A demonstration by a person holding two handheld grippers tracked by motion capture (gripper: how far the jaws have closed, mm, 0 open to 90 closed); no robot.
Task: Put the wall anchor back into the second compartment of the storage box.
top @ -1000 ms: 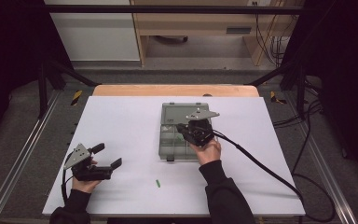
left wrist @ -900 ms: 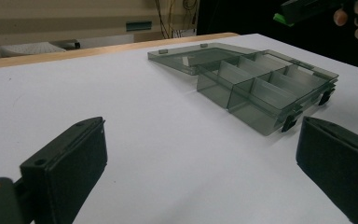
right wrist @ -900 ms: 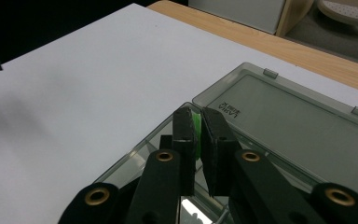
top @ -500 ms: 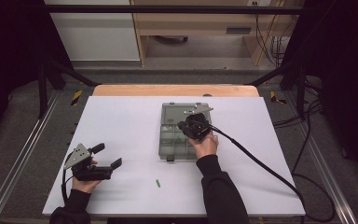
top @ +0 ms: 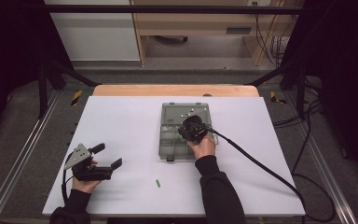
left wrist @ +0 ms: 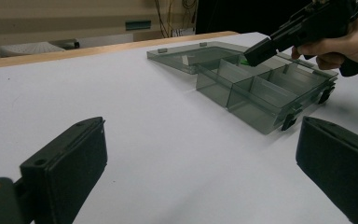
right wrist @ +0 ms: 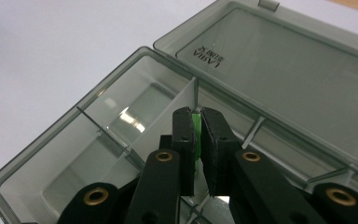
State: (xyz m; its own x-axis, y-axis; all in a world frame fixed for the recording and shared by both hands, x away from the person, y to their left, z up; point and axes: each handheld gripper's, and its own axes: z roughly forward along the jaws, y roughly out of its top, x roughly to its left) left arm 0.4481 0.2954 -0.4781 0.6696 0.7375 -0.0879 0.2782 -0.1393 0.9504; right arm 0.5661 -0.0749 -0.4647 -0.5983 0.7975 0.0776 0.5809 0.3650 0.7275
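Item: compartment box (top: 185,133), lid open flat, mid-table on the white sheet (top: 121,130), bare surface on every side. We see the right gripper (right wrist: 196,122) above an inner divider, pinching a green strip (right wrist: 196,120). We note a second green strip (top: 158,183) near the front edge. Left gripper (top: 106,155), spread wide, sits well apart by the sheet's left edge.

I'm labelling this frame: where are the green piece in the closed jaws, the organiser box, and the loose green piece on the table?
held green piece (right wrist: 196,122), right gripper view, top edge.
organiser box (top: 167,149), high view, left wall.
loose green piece (top: 158,183), high view, middle.
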